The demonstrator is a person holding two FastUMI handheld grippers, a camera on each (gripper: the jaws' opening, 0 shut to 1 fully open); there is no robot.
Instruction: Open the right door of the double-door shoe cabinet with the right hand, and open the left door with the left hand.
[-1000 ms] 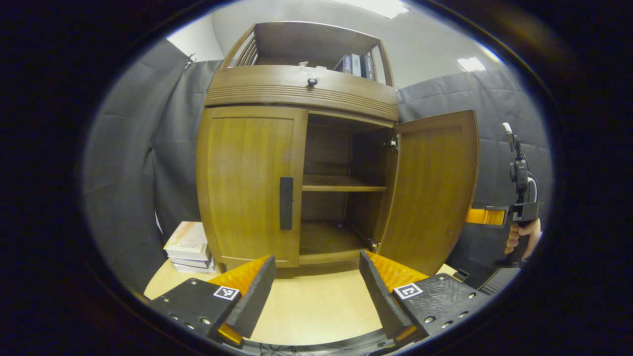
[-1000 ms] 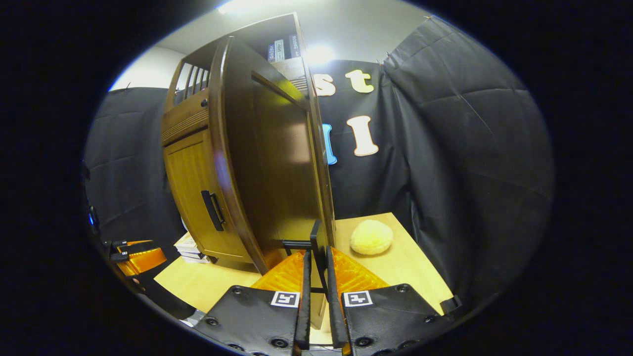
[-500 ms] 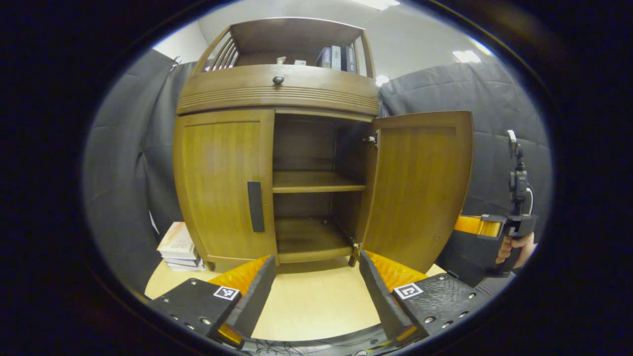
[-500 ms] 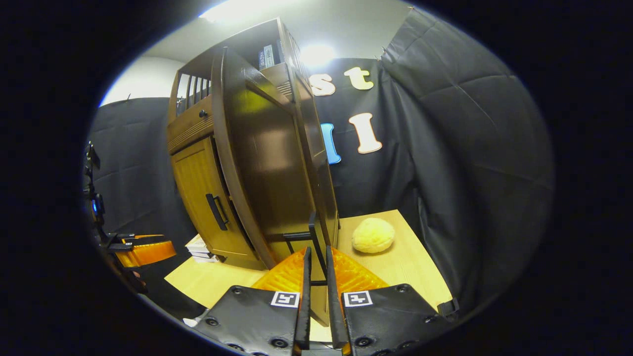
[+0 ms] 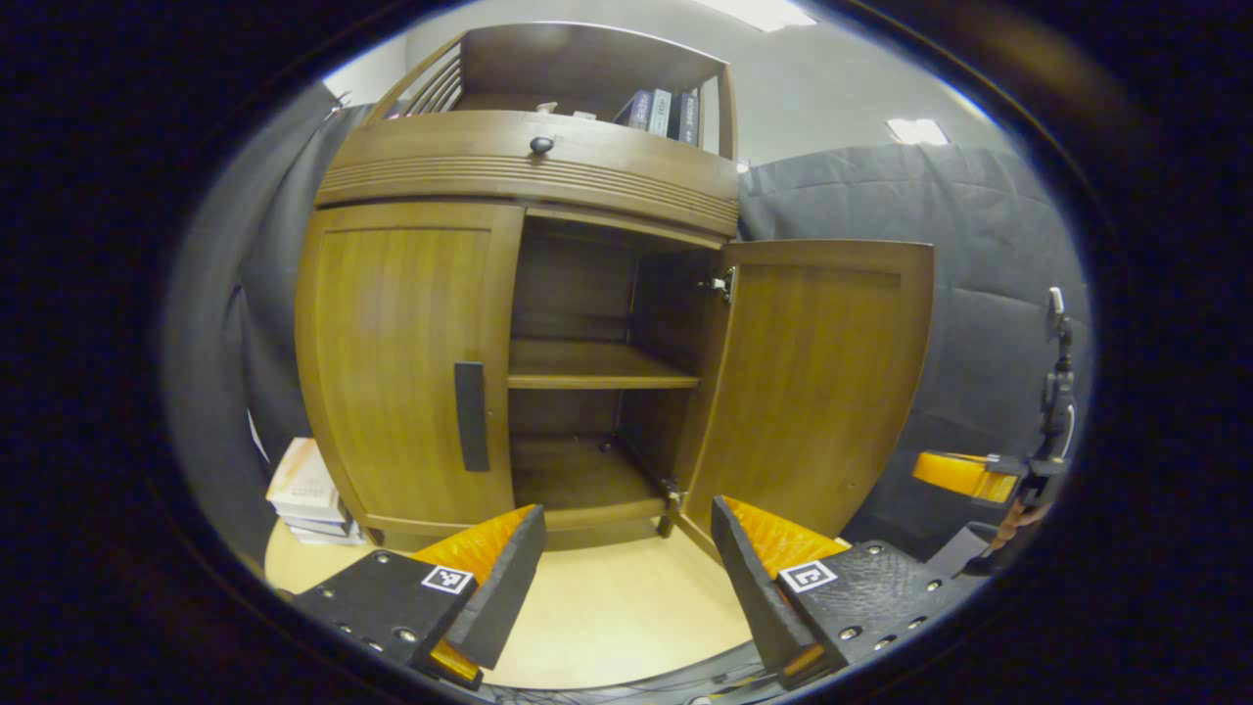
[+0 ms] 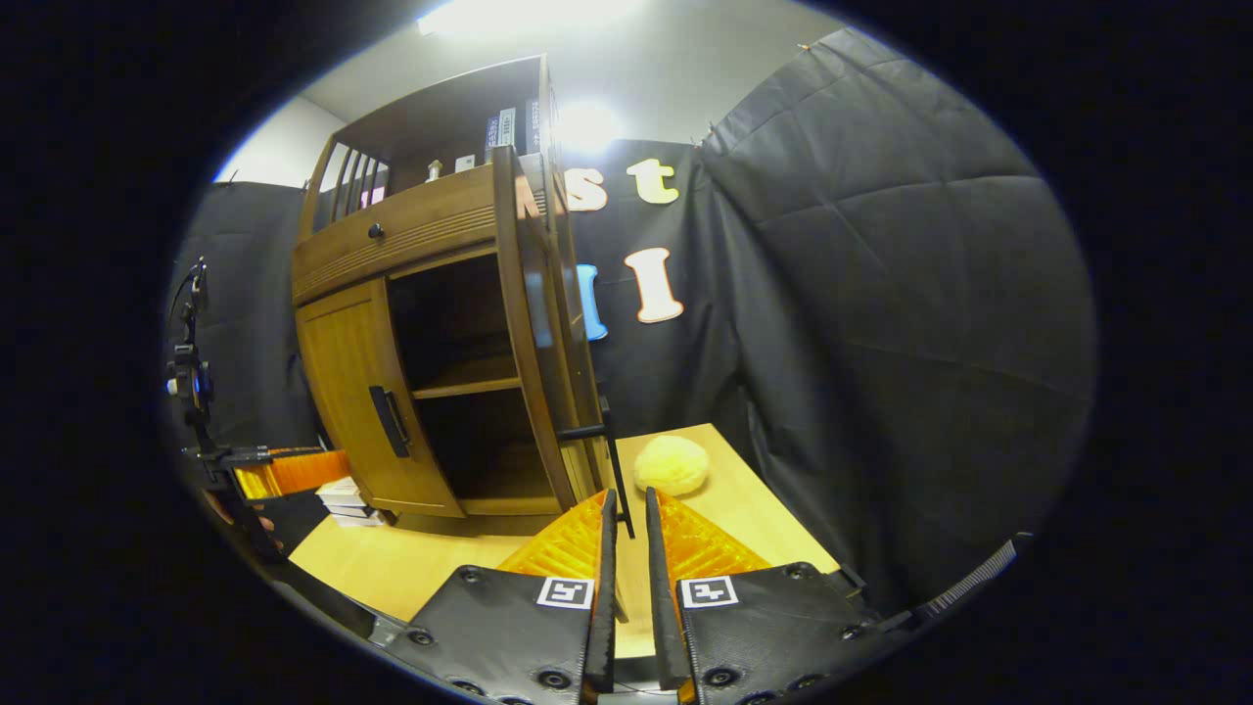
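Standing at frame centre of the left gripper view: double-door shoe cabinet (image 5: 529, 196) on the worktop (image 5: 607, 617). Right door (image 5: 812, 382) swung wide open, interior shelf (image 5: 587, 367) exposed; left door (image 5: 401, 362) closed, dark handle (image 5: 470, 416) untouched. Left hand-held gripper (image 5: 626, 578), lower centre: fingers spread wide, holding nothing. Right hand-held gripper (image 6: 626, 568), lower centre of the right gripper view: fingers nearly together around the right door's handle (image 6: 612, 460); contact cannot be told. Stacked books (image 5: 303, 485) lower left; yellow round object (image 6: 671, 465) on worktop.

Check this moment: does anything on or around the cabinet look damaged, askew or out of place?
Nothing stands out. The right door hangs open on its hinge, the left door sits shut and straight, and the shelf inside lies level.
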